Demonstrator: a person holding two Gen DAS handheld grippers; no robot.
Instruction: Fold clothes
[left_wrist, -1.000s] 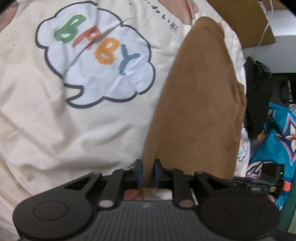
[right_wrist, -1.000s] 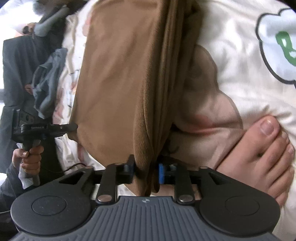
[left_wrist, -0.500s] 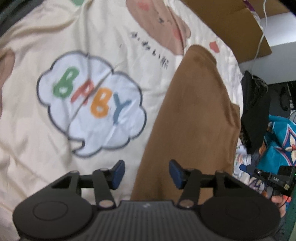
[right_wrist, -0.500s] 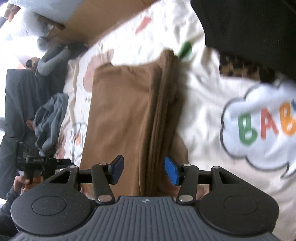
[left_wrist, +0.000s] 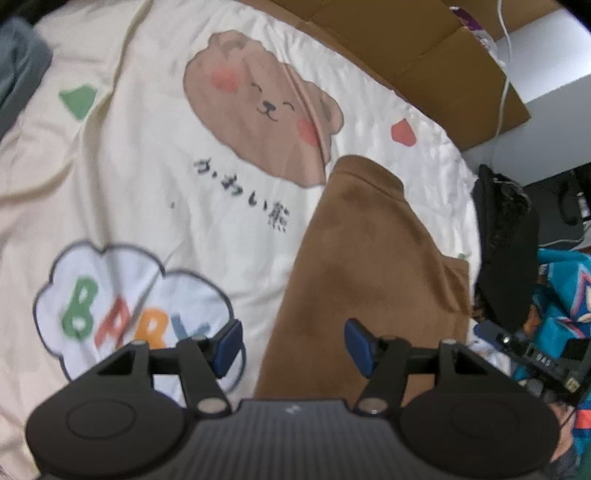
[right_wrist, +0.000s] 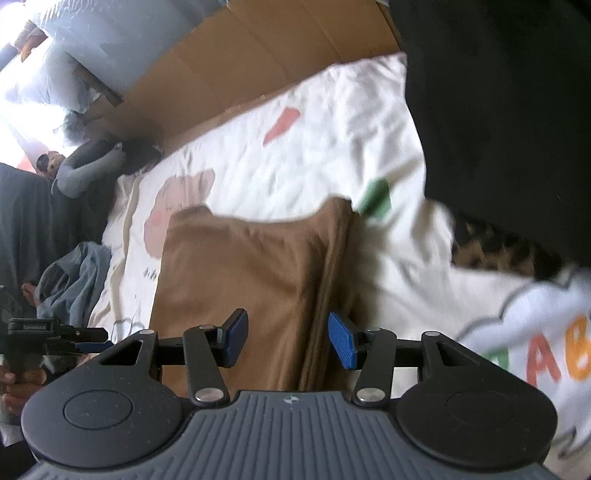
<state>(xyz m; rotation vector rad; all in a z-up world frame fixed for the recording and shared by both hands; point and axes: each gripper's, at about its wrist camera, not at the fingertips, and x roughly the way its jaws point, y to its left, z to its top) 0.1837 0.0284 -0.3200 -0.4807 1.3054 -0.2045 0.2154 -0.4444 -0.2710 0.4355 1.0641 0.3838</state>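
One brown garment (left_wrist: 369, 273) lies folded into a long, flat rectangle on a cream bedsheet (left_wrist: 129, 192), close to the sheet's edge; in the right wrist view the same garment (right_wrist: 251, 273) shows several stacked layers along its right-hand fold. The left gripper (left_wrist: 291, 345) hovers over the garment's near end with its two blue-padded fingers spread wide and nothing between them; the right gripper (right_wrist: 288, 339) is likewise spread wide above the cloth, gripping nothing. The sheet carries one bear face print (left_wrist: 262, 122) and one cloud print (left_wrist: 122, 310) with coloured letters. One cardboard panel (left_wrist: 424, 59) stands beyond the sheet; one black garment (right_wrist: 509, 122) hangs at the right of the right wrist view; one grey-blue cloth (right_wrist: 74, 280) is bunched off the sheet's left edge there.
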